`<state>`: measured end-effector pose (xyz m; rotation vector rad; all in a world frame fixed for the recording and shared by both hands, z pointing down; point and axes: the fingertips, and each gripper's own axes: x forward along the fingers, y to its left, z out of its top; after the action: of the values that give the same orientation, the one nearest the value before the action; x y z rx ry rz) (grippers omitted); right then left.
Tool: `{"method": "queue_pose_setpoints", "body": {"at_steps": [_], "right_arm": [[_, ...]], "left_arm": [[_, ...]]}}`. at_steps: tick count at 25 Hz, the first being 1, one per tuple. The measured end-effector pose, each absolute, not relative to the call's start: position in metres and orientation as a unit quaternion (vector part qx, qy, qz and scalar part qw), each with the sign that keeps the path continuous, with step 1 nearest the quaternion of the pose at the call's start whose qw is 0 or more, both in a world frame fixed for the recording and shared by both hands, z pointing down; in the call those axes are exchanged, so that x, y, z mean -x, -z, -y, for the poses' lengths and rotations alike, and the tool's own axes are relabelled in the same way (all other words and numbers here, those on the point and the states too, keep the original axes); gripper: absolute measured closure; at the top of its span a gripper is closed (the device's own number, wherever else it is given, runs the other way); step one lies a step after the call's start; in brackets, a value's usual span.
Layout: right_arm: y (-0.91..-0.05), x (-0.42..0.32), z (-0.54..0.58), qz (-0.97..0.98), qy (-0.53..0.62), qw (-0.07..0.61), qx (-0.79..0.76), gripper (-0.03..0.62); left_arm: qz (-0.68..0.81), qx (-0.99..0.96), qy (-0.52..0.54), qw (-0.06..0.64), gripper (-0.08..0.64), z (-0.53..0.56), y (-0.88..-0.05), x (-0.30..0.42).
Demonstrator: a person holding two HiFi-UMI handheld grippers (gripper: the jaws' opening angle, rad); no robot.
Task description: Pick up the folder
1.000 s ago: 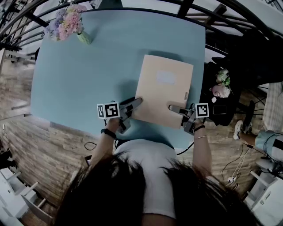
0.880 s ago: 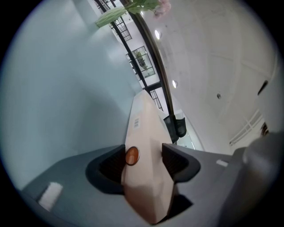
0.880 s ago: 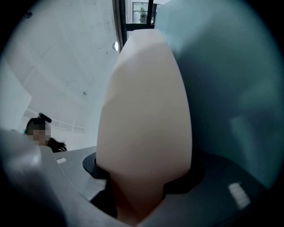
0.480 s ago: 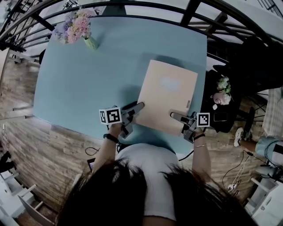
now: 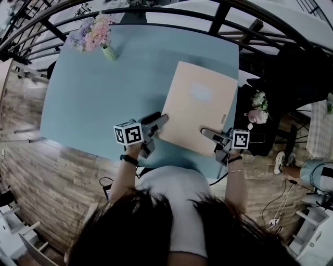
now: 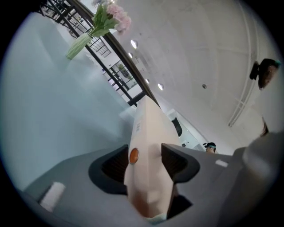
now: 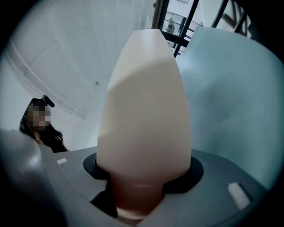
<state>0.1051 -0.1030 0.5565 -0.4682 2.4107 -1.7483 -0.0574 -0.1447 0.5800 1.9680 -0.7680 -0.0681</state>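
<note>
A pale peach folder [image 5: 200, 106] with a faint label patch is held above the right half of the light blue table [image 5: 104, 98]. My left gripper [image 5: 157, 120] is shut on its near left corner; in the left gripper view the folder [image 6: 148, 146] runs edge-on between the jaws, an orange dot on its side. My right gripper [image 5: 209, 134] is shut on the near right edge. In the right gripper view the folder [image 7: 144, 102] fills the gap between the jaws and hides what lies beyond.
A vase of pink and purple flowers [image 5: 96, 34] stands at the table's far left corner. A dark railing [image 5: 218, 10] curves behind the table. To the right, off the table, sits a dark stand with a small flower pot [image 5: 259, 106]. Wood floor lies to the left.
The folder has come up a little off the table with both grippers shut on it; its near edge has risen and the whole view has shifted slightly.
</note>
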Motion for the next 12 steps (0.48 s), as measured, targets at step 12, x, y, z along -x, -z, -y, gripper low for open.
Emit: {"method": "queue_pose_setpoints", "body": {"at_steps": [12], "right_arm": [[-0.477,-0.136,0.095,-0.857,0.438,0.067,0.263,0.296]], "left_arm": [[0.356,-0.857,0.032,0.372,0.290,0.140,-0.509,0.066]]}}
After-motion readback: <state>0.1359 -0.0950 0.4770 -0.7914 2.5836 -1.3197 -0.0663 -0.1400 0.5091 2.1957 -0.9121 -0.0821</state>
